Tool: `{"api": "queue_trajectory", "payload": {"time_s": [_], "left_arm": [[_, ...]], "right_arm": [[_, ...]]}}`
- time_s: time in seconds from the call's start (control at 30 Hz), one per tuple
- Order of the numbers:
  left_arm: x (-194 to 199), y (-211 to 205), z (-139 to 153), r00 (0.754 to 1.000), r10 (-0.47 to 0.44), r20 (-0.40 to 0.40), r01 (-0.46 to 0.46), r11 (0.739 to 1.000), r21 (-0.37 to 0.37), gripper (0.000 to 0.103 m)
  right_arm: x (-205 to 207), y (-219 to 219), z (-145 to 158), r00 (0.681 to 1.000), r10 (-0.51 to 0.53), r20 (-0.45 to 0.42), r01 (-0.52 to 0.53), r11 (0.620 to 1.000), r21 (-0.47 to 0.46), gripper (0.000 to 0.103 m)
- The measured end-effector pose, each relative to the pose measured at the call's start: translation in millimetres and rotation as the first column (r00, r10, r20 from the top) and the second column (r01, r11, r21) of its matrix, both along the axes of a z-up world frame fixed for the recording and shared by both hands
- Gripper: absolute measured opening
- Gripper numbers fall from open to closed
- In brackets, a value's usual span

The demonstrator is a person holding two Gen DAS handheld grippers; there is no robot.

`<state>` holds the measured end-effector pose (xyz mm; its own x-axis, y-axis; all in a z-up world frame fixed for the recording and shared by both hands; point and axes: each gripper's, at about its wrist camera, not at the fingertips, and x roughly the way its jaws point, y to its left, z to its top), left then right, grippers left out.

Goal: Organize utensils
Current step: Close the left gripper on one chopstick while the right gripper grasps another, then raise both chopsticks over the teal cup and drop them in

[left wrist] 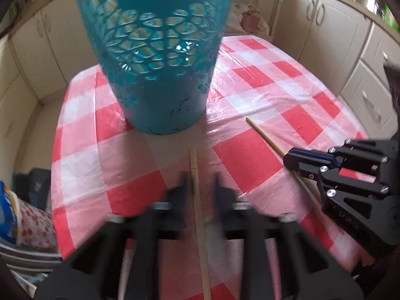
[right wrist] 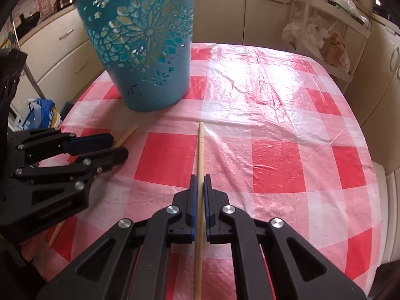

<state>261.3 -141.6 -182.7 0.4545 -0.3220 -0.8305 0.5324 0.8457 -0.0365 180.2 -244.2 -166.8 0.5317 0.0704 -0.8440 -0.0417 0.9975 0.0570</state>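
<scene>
A teal cut-out basket (left wrist: 155, 50) stands upright on the red-and-white checked table (left wrist: 262, 95), also in the right wrist view (right wrist: 145, 47). Two wooden chopsticks lie on the cloth. My left gripper (left wrist: 200, 180) straddles one chopstick (left wrist: 196, 187); its fingers are blurred with a gap on each side of the stick. My right gripper (right wrist: 199, 182) is shut on the other chopstick (right wrist: 200, 150), which also shows in the left wrist view (left wrist: 265, 135). The left gripper (right wrist: 112, 147) appears at the left of the right wrist view, the right gripper (left wrist: 295, 160) at the right of the left wrist view.
Cream kitchen cabinets (right wrist: 262, 7) surround the table. A white rack with plastic bags (right wrist: 322, 35) stands at the back right. A blue bag (right wrist: 40, 115) sits on the floor to the left. The table's far edge (right wrist: 250, 46) lies behind the basket.
</scene>
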Motion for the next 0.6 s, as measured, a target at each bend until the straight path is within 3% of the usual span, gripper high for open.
{"api": "queue_trajectory", "payload": {"time_s": [0.13, 0.2, 0.23, 0.3, 0.37, 0.43, 0.5, 0.6], "left_arm": [[-3.1, 4.9, 4.6, 1.0, 0.004, -0.012, -0.004, 1.0, -0.006, 0.005], [-2.7, 7.5, 5.4, 1.0, 0.011, -0.027, -0.011, 1.0, 0.004, 0.007], [-2.6, 8.3, 4.4, 0.999, 0.013, -0.033, -0.012, 1.0, 0.019, 0.01], [-5.6, 8.4, 2.4, 1.0, 0.008, -0.023, -0.007, 0.999, 0.042, 0.028], [-11.5, 3.3, 0.4, 1.0, -0.008, 0.018, 0.006, 0.996, 0.088, 0.033], [-15.0, 1.1, 0.2, 0.999, -0.022, 0.039, 0.019, 0.996, 0.091, 0.028], [-17.5, -2.9, 1.0, 0.998, -0.052, 0.037, 0.049, 0.995, 0.084, 0.005], [-19.2, -6.9, 3.2, 0.998, -0.062, 0.028, 0.06, 0.995, 0.075, 0.005]], "right_arm": [[-1.8, -0.9, 6.0, 1.0, 0.009, 0.0, -0.009, 1.0, 0.002, 0.006], [-0.2, -0.9, 4.5, 1.0, 0.014, -0.01, -0.014, 1.0, -0.014, 0.012], [0.9, 0.6, 0.5, 1.0, 0.016, -0.021, -0.017, 0.999, -0.036, 0.012], [1.2, 4.7, 0.9, 0.999, 0.026, -0.02, -0.027, 0.998, -0.061, 0.012], [0.6, 7.0, 0.5, 0.999, 0.034, -0.018, -0.035, 0.996, -0.078, 0.011], [0.2, 9.3, 0.2, 0.999, 0.039, -0.019, -0.04, 0.997, -0.071, 0.007], [-0.1, 7.9, 0.4, 0.999, 0.036, -0.021, -0.037, 0.998, -0.054, 0.006], [-2.8, -0.8, 0.9, 0.999, 0.017, -0.027, -0.017, 0.999, 0.034, 0.006]]}}
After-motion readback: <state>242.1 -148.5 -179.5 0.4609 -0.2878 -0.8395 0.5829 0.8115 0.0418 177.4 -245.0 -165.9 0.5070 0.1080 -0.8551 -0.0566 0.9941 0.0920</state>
